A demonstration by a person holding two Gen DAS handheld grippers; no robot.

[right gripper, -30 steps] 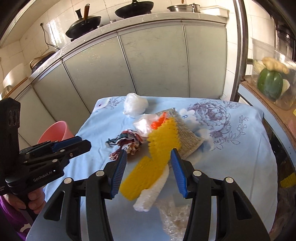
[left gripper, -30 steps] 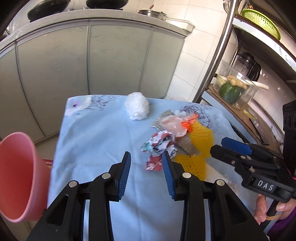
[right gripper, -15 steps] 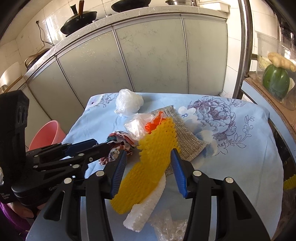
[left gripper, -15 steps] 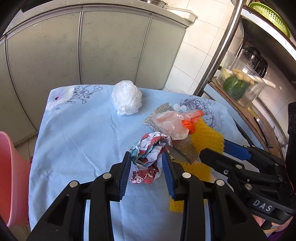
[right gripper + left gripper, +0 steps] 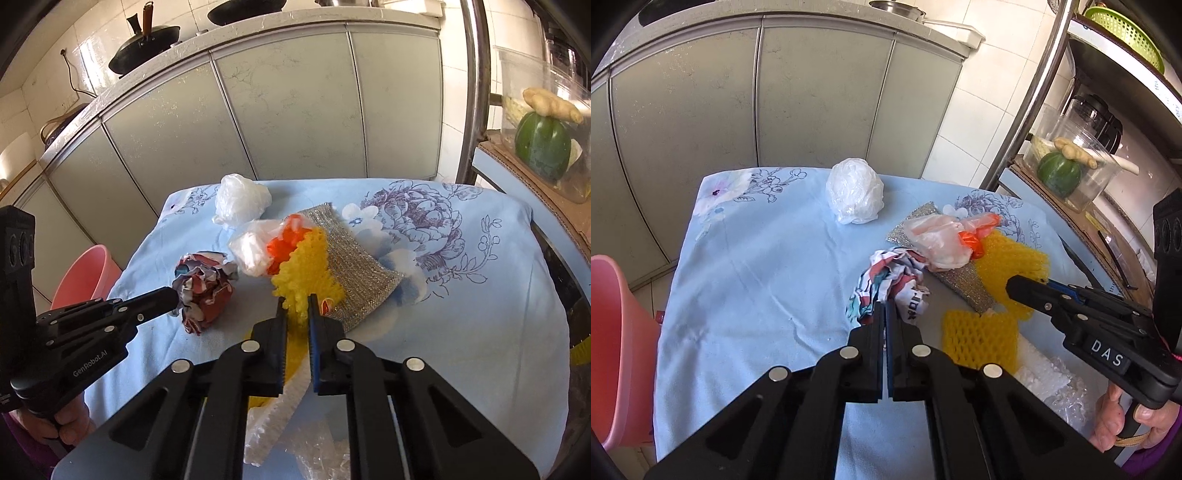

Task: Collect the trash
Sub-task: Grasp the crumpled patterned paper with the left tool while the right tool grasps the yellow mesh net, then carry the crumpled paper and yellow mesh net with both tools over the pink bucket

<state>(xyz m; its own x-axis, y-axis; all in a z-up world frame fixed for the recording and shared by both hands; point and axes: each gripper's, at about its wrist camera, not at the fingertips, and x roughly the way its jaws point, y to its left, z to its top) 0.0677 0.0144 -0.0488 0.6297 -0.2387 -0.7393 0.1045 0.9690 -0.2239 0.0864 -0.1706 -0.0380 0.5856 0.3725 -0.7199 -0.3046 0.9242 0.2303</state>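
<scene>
Since the earlier frames both pairs of fingers have just been closing, each onto a piece of trash that was lying loose between them.

Tabletop [image 5: 746,266]: covered by a light blue floral cloth; all the trash is spread over its right half in the left wrist view.

Pink bucket [image 5: 613,343]: seen beside the tabletop's left edge, below its level.

Silver mesh pad [image 5: 351,266]: laid flat at the middle of the tabletop, partly overlapped by the yellow net.

Yellow foam net [image 5: 306,266]: stretched along the pad's left edge; its near part is clamped between the fingers of the right gripper [image 5: 297,304], which are drawn almost together with the net bunched in the narrow gap. A white foam strip [image 5: 291,398] is seen beneath these fingers.

White plastic bag ball [image 5: 855,195]: set apart at the far side of the tabletop, well clear of both grippers.

Clear and orange plastic bag [image 5: 945,240]: rested on the pad, just beyond the paper wad.

Crumpled printed paper wad [image 5: 890,284]: pinched at its near edge by the fingers of the left gripper [image 5: 886,308], which are pressed fully together on it. It is touched by the left fingertips [image 5: 166,295] on its left side in the right wrist view.

Clear bubble wrap [image 5: 317,454]: left at the near edge, under the right gripper.
</scene>
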